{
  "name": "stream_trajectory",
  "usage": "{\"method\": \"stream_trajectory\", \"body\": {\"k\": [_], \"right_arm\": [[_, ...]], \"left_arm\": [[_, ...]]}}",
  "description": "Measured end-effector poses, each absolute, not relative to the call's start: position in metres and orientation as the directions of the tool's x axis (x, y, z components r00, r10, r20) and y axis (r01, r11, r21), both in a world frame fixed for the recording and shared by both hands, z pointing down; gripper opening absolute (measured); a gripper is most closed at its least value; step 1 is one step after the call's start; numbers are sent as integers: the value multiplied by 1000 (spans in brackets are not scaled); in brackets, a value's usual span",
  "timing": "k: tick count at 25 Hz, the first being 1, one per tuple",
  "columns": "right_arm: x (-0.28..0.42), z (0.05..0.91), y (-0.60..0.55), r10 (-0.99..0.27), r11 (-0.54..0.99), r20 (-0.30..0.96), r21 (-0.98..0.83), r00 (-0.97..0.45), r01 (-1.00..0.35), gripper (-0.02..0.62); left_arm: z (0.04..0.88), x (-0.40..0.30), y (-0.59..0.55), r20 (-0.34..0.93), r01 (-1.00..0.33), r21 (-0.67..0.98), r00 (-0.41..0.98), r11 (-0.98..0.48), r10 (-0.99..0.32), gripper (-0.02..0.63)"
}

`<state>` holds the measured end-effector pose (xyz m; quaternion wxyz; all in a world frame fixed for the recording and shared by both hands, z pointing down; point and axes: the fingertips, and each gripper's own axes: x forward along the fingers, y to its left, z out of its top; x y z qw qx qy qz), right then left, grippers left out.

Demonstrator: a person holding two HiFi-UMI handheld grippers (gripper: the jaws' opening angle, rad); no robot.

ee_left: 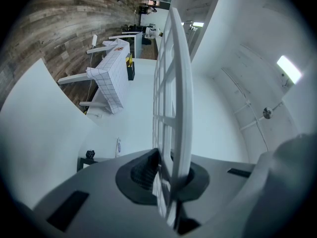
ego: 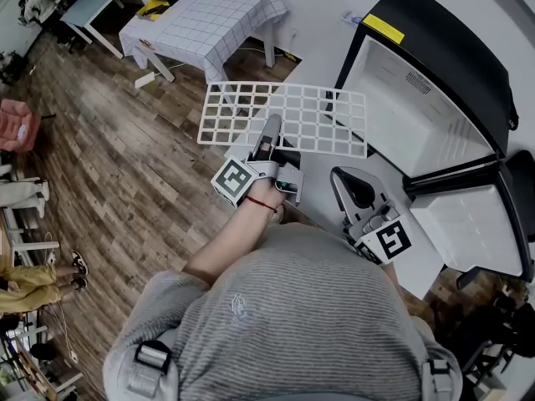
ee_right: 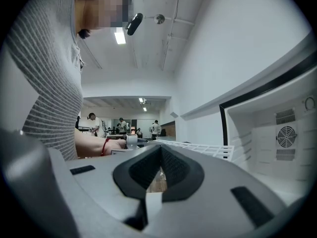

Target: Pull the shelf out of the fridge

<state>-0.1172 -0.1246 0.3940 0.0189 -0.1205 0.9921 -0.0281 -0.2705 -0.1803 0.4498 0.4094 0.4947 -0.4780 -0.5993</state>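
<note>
The white wire shelf hangs in the air, outside and to the left of the open black fridge. My left gripper is shut on its near edge. In the left gripper view the shelf runs edge-on away from the pads, clamped at the gripper. My right gripper sits below the shelf's right end, in front of the fridge, shut with nothing in it. The right gripper view has its jaws together, the shelf beyond them, and the fridge's white inside at right.
The fridge door stands open at the lower right. A table with a checked cloth stands at the back on the wooden floor. A pink chair is at the far left. People stand far off.
</note>
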Motion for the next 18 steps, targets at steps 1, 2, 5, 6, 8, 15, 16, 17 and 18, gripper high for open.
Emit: {"method": "stream_trajectory", "body": {"k": [1, 2, 5, 6, 8, 15, 16, 17, 18], "right_arm": [[-117, 394, -125, -240, 969, -32, -62, -970, -237, 12], [-117, 394, -125, -239, 970, -33, -63, -971, -237, 12], [-118, 392, -125, -235, 970, -38, -63, -971, -233, 12], [-119, 392, -125, -234, 971, -39, -63, -971, -231, 12], [-120, 392, -125, -232, 971, -38, -64, -972, -229, 12], [-121, 392, -125, -232, 971, -36, -63, -972, -229, 12], [-121, 392, -125, -231, 971, -35, -63, -972, -229, 12], [-121, 392, -125, -232, 971, -35, -62, -972, -229, 12], [-121, 392, -125, -232, 971, -34, -62, -972, -229, 12]], "left_arm": [[450, -270, -180, -202, 17, 978, -176, -208, -964, 26], [450, -270, -180, -202, 18, 978, -176, -209, -963, 26], [450, -270, -181, -203, 18, 978, -176, -209, -963, 26], [450, -270, -181, -202, 17, 978, -176, -208, -963, 26], [452, -270, -181, -197, 15, 979, -176, -203, -964, 27], [450, -270, -181, -203, 24, 977, -173, -210, -964, 26], [450, -269, -181, -203, 24, 977, -172, -210, -964, 26], [450, -269, -181, -204, 24, 977, -171, -211, -964, 26], [450, -269, -181, -205, 24, 977, -170, -212, -964, 26]]}}
